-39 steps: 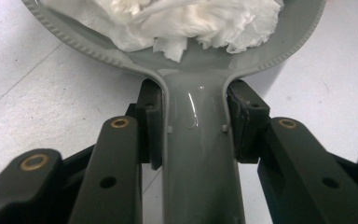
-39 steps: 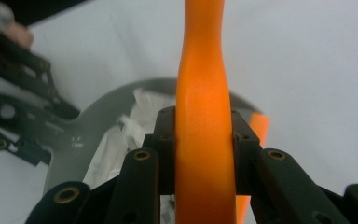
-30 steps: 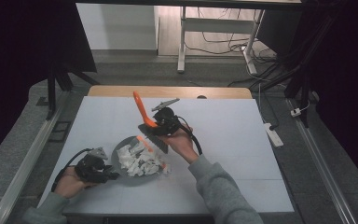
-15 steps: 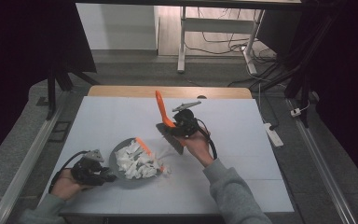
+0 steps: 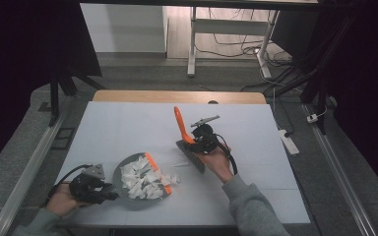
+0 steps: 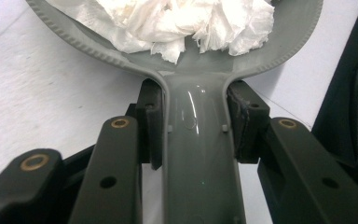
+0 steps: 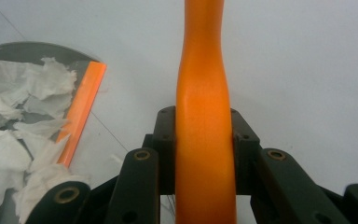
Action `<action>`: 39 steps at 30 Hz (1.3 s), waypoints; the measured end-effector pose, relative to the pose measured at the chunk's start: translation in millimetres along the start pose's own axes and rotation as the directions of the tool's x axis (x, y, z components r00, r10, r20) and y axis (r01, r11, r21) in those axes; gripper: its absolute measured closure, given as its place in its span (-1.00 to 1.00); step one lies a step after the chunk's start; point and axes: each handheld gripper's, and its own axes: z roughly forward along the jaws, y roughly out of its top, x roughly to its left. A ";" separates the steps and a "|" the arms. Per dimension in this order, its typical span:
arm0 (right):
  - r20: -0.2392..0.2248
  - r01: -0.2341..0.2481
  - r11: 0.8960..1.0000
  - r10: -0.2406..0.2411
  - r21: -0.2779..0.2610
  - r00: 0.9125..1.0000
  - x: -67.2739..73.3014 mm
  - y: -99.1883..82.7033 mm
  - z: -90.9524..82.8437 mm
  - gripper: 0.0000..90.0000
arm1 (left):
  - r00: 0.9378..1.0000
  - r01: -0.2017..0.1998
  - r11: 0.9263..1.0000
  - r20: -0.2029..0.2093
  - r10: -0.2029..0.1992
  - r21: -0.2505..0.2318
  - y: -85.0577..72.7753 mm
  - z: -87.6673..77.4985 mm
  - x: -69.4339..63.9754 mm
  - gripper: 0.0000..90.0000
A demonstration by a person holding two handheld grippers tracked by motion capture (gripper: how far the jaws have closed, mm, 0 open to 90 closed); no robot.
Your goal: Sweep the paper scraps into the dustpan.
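Grey dustpan w/ paper scraps: handle pinched in left gripper. Right gripper clamps orange brush handle, handle tilted upward; brush sits right of the pan, apart. Loose scraps at pan's orange lip lie nearer the right hand.

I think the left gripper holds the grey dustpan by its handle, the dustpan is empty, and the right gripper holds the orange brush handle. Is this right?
Not quite: the dustpan is not empty. Torn white paper scraps are heaped in it, as the left gripper view shows. The rest holds: the left gripper is shut on the dustpan's handle, and the right gripper clamps the orange brush handle.
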 end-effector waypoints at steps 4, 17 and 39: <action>-0.019 -0.002 1.000 0.002 0.013 1.000 8.0 1.4 4.3 0.56 | 1.000 -0.003 1.000 0.002 0.003 0.002 3.9 2.7 -3.0 0.38; -0.270 0.106 0.994 -0.105 -0.013 0.957 101.3 10.4 21.7 0.56 | 1.000 0.019 1.000 -0.018 -0.019 -0.015 9.3 9.4 -8.0 0.38; -0.005 0.007 1.000 -0.008 -0.015 1.000 25.4 4.3 15.8 0.56 | 0.999 0.044 0.998 -0.031 -0.045 -0.036 9.5 14.2 -7.2 0.38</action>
